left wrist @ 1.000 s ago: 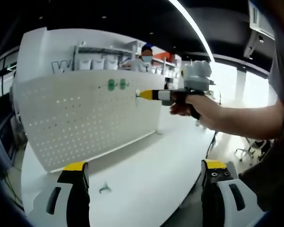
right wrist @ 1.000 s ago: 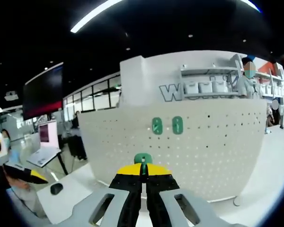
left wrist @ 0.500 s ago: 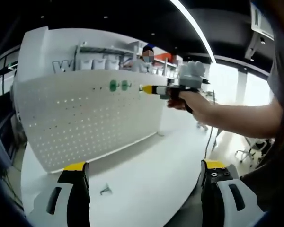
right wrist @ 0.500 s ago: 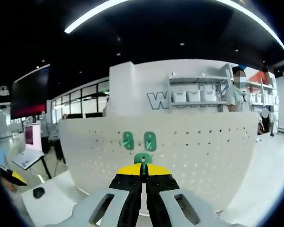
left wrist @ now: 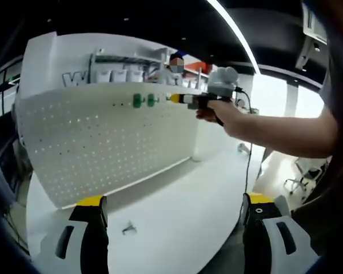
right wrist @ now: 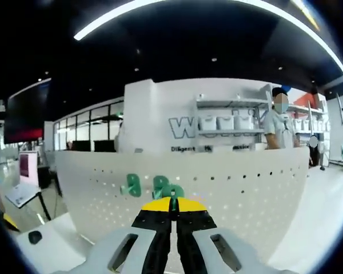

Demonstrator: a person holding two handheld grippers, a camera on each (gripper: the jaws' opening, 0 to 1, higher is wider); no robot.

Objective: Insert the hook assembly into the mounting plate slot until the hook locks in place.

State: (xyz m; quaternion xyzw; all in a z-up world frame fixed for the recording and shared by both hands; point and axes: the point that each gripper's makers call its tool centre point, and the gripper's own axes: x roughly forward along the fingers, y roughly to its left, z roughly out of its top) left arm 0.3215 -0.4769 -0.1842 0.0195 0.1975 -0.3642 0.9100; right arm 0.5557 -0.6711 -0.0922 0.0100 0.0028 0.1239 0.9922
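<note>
Right tool (right wrist: 172, 212) is clamped tight on a green hook (right wrist: 172, 192) near the pegboard (right wrist: 228, 188); align squarely beside the mounted hooks (right wrist: 143, 185), then push; left tool (left wrist: 174, 214) gapes, holding nothing

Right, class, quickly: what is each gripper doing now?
Left gripper: open, holding nothing.
Right gripper: shut on a green hook.

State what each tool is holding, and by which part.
The right tool is shut on a green hook, gripping its lower end; only the top pokes out. The left tool is open, holding nothing.
</note>
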